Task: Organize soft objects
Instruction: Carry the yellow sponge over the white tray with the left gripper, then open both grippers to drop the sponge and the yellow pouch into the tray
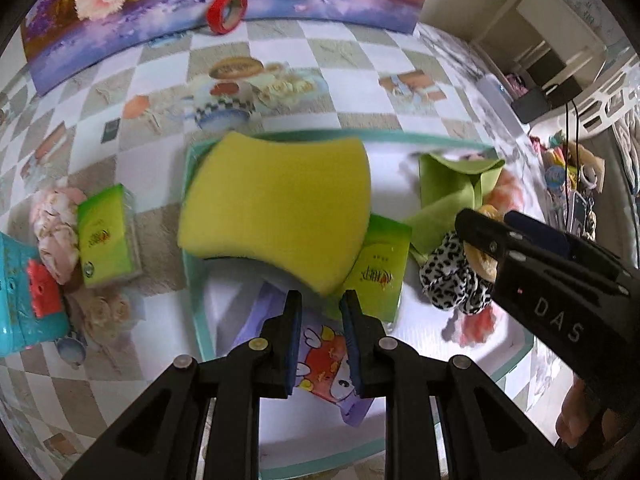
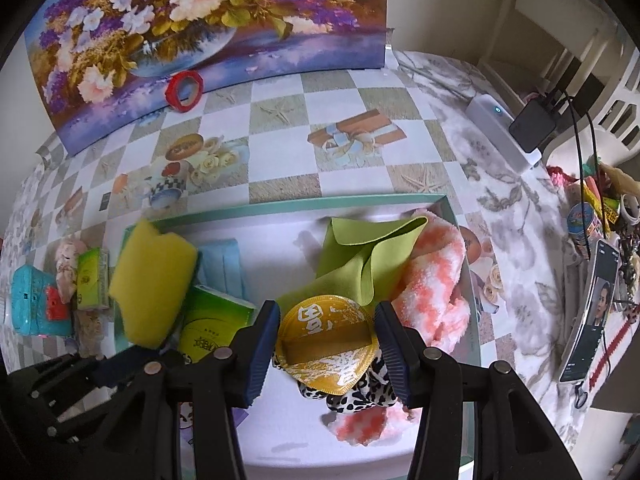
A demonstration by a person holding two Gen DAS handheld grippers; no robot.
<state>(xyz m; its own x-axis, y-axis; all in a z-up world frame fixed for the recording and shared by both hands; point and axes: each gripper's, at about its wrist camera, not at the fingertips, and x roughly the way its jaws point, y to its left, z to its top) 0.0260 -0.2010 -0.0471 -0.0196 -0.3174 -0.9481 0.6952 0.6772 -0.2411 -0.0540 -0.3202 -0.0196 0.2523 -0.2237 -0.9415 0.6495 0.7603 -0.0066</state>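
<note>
Looking down into a shallow teal-rimmed tray (image 2: 280,204) on a checked tabletop (image 2: 280,120). Left tool (image 1: 323,300) narrowed onto the lower corner of a yellow sponge (image 1: 276,204), held tilted above the tray's left end. Right tool (image 2: 326,320) at a middling width, pads pressed on either edge of a round golden pad (image 2: 326,336) with a strap across it, held over the tray's middle. Under that pad, a leopard-print fabric piece (image 2: 360,396); just beyond it a folded green cloth (image 2: 360,256), and beside that, against the tray's right wall, a fluffy pink-and-white cloth (image 2: 436,292). In the left part of the tray, a green tissue pack (image 2: 212,320), a pale blue packet (image 2: 224,264) and a purple cartoon-printed packet (image 1: 324,364) directly below the left tool. Outside the tray to the left, a second green tissue pack (image 2: 93,278) lying on the tabletop. At the far edge, a red tape roll (image 2: 185,90) leaning against a flower painting (image 2: 200,12)
</note>
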